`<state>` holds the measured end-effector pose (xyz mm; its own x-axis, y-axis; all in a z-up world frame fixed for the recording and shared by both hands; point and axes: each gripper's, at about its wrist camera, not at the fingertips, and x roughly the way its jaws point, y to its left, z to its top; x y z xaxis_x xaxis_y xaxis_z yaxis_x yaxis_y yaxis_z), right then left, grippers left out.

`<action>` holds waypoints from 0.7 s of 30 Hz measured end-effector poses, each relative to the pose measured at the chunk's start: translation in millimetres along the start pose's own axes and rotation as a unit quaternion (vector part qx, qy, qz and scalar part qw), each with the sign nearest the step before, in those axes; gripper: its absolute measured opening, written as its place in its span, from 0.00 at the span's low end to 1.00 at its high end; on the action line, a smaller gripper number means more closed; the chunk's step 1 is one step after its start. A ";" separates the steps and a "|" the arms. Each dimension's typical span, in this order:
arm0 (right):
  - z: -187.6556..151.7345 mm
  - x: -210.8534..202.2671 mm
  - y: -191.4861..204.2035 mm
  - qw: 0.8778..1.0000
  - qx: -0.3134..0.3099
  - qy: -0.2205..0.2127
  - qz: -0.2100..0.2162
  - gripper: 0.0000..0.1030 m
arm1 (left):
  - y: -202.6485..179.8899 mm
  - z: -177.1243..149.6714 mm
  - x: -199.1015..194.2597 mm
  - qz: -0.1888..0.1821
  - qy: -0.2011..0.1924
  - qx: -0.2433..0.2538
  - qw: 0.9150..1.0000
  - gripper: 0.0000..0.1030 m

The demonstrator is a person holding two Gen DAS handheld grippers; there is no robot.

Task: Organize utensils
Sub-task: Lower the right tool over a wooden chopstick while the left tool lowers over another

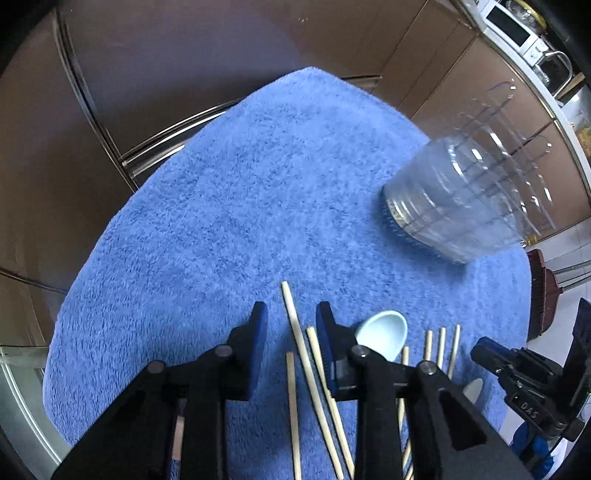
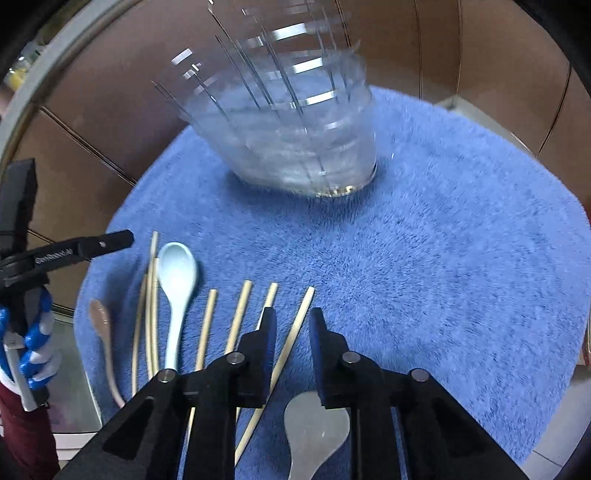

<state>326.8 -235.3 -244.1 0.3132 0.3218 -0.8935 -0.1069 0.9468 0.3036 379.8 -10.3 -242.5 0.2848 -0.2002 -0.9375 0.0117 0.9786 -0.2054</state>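
Observation:
A clear plastic utensil holder (image 1: 461,199) stands on a blue towel (image 1: 229,206); it also shows in the right wrist view (image 2: 291,147). Several wooden chopsticks (image 1: 295,325) lie at the towel's near edge beside a light blue spoon (image 1: 384,332). My left gripper (image 1: 291,321) is open just above the chopsticks, one stick between its fingers. In the right wrist view the chopsticks (image 2: 240,314), the light blue spoon (image 2: 175,291), a beige spoon (image 2: 103,325) and a grey spoon (image 2: 314,428) lie in a row. My right gripper (image 2: 291,325) is open over one chopstick (image 2: 295,325).
The towel (image 2: 443,258) covers a round table. Brown cabinets (image 1: 184,55) stand behind. A counter with a microwave (image 1: 513,29) is at far right. The right gripper's body (image 1: 535,384) shows beside the left one.

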 end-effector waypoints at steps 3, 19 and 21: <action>1.8 7.8 1.2 1.000 0.001 0.011 -0.007 0.14 | 1.3 6.5 8.9 0.005 0.011 -0.001 1.000 0.22; 9.6 39.6 8.9 0.999 -0.005 0.038 -0.038 0.14 | 1.3 20.3 44.4 0.018 0.056 -0.013 0.998 0.13; 11.4 39.3 10.2 0.998 -0.005 0.041 -0.038 0.14 | -0.5 20.9 49.6 0.022 0.060 -0.016 0.998 0.12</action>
<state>348.8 -213.0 -272.3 0.2434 0.2476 -0.9378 -0.0957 0.9683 0.2308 413.9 -19.7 -283.1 0.1674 -0.1624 -0.9724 -0.0287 0.9851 -0.1695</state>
